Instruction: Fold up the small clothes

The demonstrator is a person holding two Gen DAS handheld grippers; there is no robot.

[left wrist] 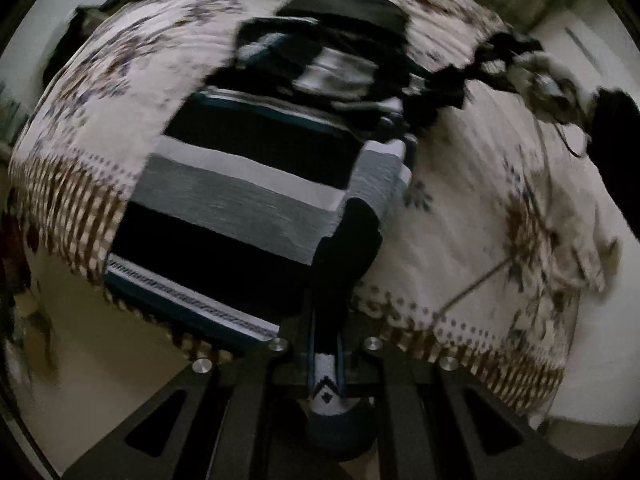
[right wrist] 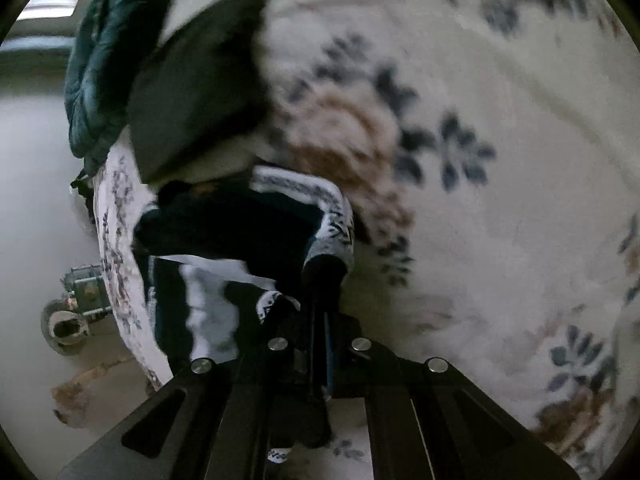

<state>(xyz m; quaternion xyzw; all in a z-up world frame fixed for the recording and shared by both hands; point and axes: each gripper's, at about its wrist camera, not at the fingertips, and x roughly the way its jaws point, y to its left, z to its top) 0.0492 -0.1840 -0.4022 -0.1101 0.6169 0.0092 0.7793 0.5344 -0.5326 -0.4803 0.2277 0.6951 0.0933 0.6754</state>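
Observation:
A striped sweater [left wrist: 240, 196] in black, grey, white and teal lies on a flowered bedspread [left wrist: 460, 220]. My left gripper [left wrist: 352, 240] is shut on the sweater's lower right edge, and a patterned strip of its hem [left wrist: 326, 384] hangs down between the fingers. My right gripper [right wrist: 324, 276] is shut on another part of the same sweater [right wrist: 240, 232], near a white patterned band [right wrist: 336, 216], above the bedspread [right wrist: 500, 220]. Both views are blurred.
More dark clothes [left wrist: 348, 12] lie at the far side of the bed, and a tangle of dark and pale items [left wrist: 532, 72] at the far right. A dark cushion [right wrist: 200, 88] and a teal quilted jacket [right wrist: 96, 72] lie by the bed's edge. A wheeled object [right wrist: 72, 312] stands on the floor.

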